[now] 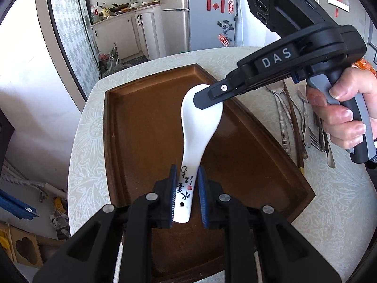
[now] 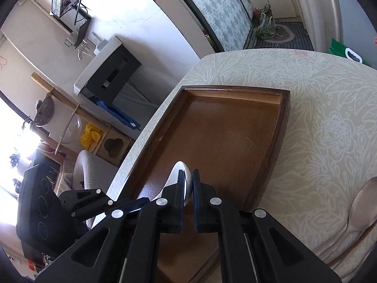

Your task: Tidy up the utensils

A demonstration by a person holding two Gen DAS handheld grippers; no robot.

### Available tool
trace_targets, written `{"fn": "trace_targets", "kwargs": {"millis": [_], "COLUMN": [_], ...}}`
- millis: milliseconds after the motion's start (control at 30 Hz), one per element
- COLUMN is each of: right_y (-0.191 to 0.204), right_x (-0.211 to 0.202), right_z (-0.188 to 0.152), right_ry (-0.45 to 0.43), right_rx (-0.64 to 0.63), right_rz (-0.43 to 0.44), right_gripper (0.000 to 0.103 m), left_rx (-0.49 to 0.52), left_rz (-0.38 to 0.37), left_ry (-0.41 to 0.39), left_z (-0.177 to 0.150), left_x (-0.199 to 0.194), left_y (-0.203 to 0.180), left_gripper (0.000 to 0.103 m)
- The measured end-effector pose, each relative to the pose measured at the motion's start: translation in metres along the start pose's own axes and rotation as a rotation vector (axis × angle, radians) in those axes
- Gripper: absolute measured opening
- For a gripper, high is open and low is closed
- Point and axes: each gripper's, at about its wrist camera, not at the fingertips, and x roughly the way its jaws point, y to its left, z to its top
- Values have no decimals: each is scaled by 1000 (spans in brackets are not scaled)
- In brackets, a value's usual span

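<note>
Both claws on the spoon, over the tray

Left claw (image 1: 186,188) pinches the spoon (image 1: 200,127) handle, right claw (image 2: 188,198) clamps its bowl ahead; we'd lower level into the tray (image 1: 110,146) beneath, releasing one end first.

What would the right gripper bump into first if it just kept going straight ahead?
Probably the white ceramic spoon, whose bowl already sits between the right gripper pads. Past it lies the floor of the brown wooden tray, then its far wall. Depth is unclear.
</note>
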Motion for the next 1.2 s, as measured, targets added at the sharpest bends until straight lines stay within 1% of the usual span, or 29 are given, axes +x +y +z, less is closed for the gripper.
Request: {"fn": "trace_targets", "kwargs": {"millis": [67,167,233,300,333,367,400,433,467,500,533,600,667,733,833,867,900,967,1000,1033,1067,1133,1167,1200], "right_y": [-1,1,5,5,6,8,9,8,8,7,5,-3,-17,-31,-52,-59,-64,-76,-82,-88,-93,-103,-106,-110], "right_x": [7,15,17,14,8,2,-8,-18,-33,-51,-69,-105,-137,-159,-176,-178,-179,-181,-183,-184,-185,-186,-186,-186], "right_z": [0,-1,-1,-3,-4,-6,-9,-11,-15,-20,-26,-37,-52,-67,-92,-100,-108,-120,-126,-131,-134,-140,-142,-144], "right_ry": [9,13,10,2,-14,-28,-38,-47,-62,-84,-111,-163,-202,-232,-244,-241,-237,-236,-239,-248,-257,-276,-285,-291], "right_rx": [-2,-15,-25,-31,-33,-38,-45,-53,-65,-81,-94,-97,-71,-43,-2,6,11,32,48,69,90,122,135,146], "right_rz": [-13,-20,-51,-55,-64,-67,-62,-60,-65,-82,-111,-184,-242,-276,-297,-300,-305,-322,-329,-330,-326,-322,-316,-312], "right_gripper": [7,8,9,34,59,70,70,70,74,77,81,84,84,85,84,83,81,66,61,54,50,45,44,43], "left_rx": [-2,-22,-25,-30,-33,-32,-28,-23,-19,-13,-6,23,74,130,201,215,225,246,257,268,277,299,306,308], "left_rz": [6,-6,-5,-3,-2,4,8,8,0,-17,-41,-79,-113,-145,-185,-202,-222,-238,-239,-241,-245,-259,-260,-267], "left_ry": [13,7,2,0,-1,-1,-15,-47,-82,-112,-140,-181,-189,-181,-159,-155,-148,-146,-144,-140,-136,-112,-99,-84], "left_z": [-1,-3,-4,-4,-4,-4,-4,-5,-5,-4,-3,-1,3,5,8,9,11,15,17,22,26,34,38,42], "left_x": [4,5,6,6,7,6,3,-4,-13,-22,-31,-45,-50,-47,-37,-33,-30,-24,-20,-16,-10,0,6,11], "left_y": [1,4,3,2,3,3,2,1,-1,-4,-9,-23,-44,-70,-105,-114,-123,-141,-150,-157,-163,-176,-182,-185], "left_gripper": [20,20,20,20,21,26,48,63,65,71,82,92,92,93,92,93,92,92,92,92,91,80,77,72]}}
